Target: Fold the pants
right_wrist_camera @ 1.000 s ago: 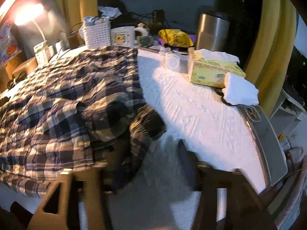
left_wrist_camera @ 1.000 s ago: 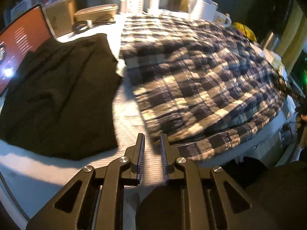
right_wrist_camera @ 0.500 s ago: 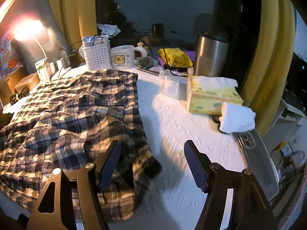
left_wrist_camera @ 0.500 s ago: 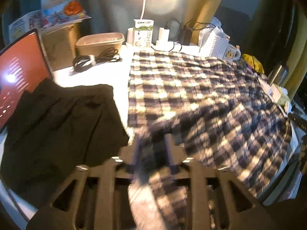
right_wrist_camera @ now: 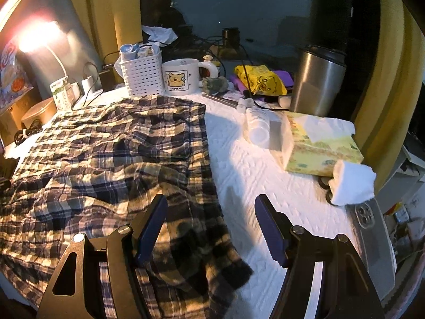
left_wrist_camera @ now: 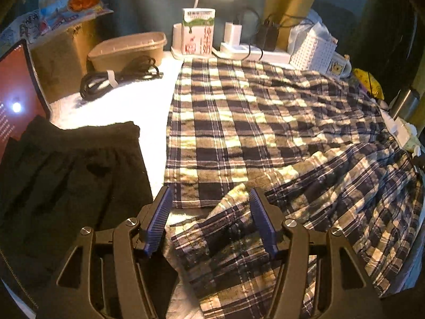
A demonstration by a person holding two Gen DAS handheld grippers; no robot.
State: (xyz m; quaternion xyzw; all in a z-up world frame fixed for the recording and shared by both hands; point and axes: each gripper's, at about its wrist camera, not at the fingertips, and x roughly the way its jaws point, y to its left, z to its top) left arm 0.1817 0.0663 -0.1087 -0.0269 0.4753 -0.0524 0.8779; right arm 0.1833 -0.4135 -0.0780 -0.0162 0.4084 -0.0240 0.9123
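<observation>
Plaid pants (left_wrist_camera: 252, 138) in dark blue and cream lie spread over the white table cover, with one leg folded across the other. My left gripper (left_wrist_camera: 209, 207) hangs over the near hem of the folded leg, and its jaws are opening. Cloth lies below and between the blue pads (left_wrist_camera: 159, 218), and neither pad presses on it. In the right wrist view the same plaid pants (right_wrist_camera: 111, 159) fill the left half. My right gripper (right_wrist_camera: 211, 212) stands open above their right edge, with a rumpled corner under its left finger.
A black garment (left_wrist_camera: 69, 186) lies left of the pants beside a lit red tablet (left_wrist_camera: 16, 101). A coiled cable (left_wrist_camera: 111, 78), a tub, a milk carton (left_wrist_camera: 198, 34) and chargers line the back. A tissue box (right_wrist_camera: 318, 143), steel tumbler (right_wrist_camera: 316, 79), mug, basket and phone (right_wrist_camera: 372, 244) crowd the right.
The left gripper carried the pants leg's hem toward the far side, laid it over the other leg, and its jaws went from nearly shut to apart. The right gripper drew back slightly, staying open.
</observation>
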